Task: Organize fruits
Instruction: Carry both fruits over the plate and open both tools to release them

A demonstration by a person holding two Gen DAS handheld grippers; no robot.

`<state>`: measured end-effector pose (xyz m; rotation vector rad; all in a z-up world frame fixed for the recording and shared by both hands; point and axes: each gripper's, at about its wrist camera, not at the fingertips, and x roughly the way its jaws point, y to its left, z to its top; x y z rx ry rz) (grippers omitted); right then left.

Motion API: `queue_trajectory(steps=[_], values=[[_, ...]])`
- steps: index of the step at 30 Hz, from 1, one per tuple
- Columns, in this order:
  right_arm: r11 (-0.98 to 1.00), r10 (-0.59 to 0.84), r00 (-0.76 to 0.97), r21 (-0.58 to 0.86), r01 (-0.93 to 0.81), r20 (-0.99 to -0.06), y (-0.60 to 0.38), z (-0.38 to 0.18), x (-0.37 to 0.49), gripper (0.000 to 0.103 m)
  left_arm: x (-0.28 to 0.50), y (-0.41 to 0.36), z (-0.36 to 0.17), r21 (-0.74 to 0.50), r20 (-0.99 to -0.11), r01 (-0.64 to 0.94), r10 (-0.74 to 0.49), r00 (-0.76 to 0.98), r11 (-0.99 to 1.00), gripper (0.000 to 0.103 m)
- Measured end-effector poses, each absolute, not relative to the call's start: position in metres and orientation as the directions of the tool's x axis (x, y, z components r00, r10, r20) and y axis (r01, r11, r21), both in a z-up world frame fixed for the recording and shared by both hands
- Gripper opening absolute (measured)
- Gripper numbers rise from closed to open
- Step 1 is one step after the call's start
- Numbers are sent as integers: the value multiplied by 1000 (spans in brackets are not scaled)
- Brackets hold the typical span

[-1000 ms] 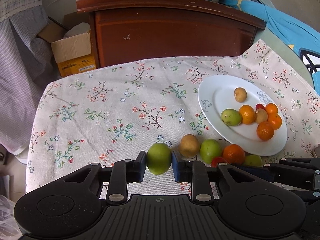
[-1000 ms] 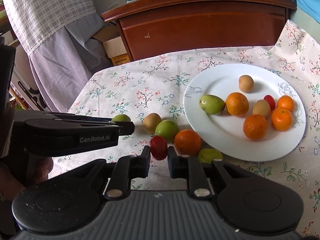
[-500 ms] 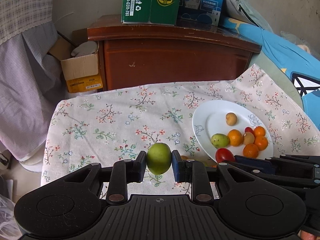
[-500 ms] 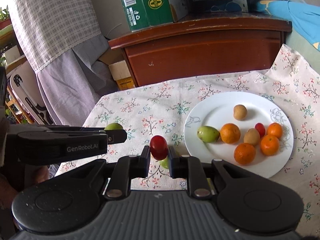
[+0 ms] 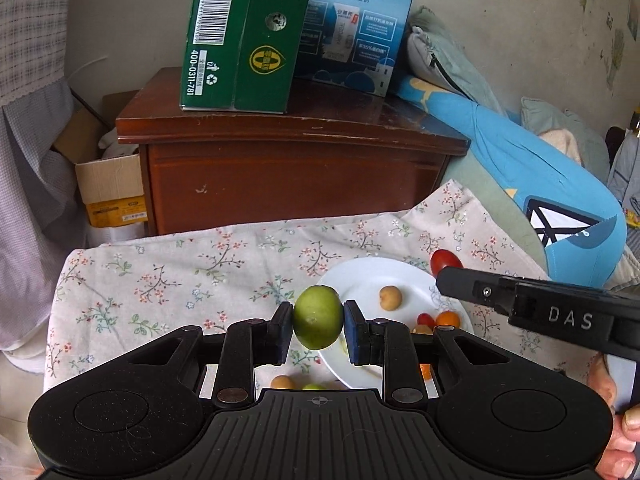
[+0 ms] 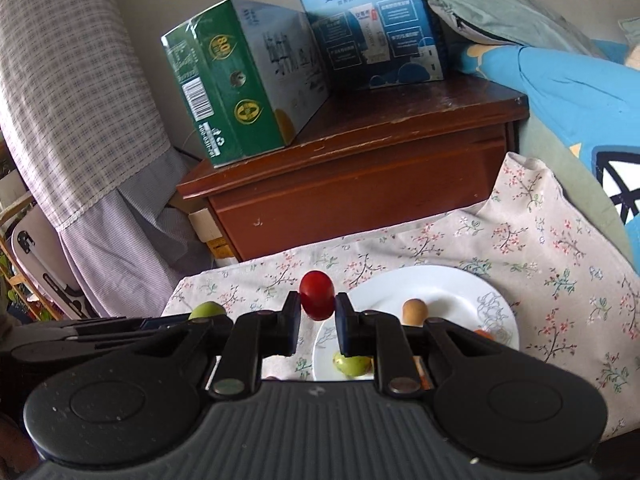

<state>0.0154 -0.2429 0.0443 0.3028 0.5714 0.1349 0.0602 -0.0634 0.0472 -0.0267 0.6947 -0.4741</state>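
Left gripper (image 5: 318, 327) clamped on green fruit (image 5: 318, 317): round, smooth, matte, pale blemish low on skin; centre frame, held clear above floral cloth (image 5: 168, 280). Right gripper (image 6: 317, 311) pinching red fruit (image 6: 317, 294) (small, glossy, oval), centre frame, beside white plate (image 6: 452, 286). Plate holds 1 brown fruit (image 6: 415, 311) plus others, partly hidden.

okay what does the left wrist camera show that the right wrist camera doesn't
Only the left wrist view: the left gripper shut on the green fruit, a cardboard box beside the dresser, cherry tomato and orange on the plate. Only the right: the right gripper from behind, a green fruit on the plate. Both: white plate, red tomato, floral cloth.
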Motion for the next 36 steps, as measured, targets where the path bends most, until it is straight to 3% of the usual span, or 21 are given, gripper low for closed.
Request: queue_trajectory(steps=[6,31,36], values=[[954,164,846,301,-5,-507,-269,50,30,18,70,-79,45,-184,-621,438,-450,642,880,24],[926,163,705,354,133,-690,-296,-30,81,18,135,-122,-18,-223,-712,447,-458,532,866,24],[922,162,695,358,147,-701,-296,-36,84,22,137,-126,-21,-231,-708,445,-463,533,865,27]])
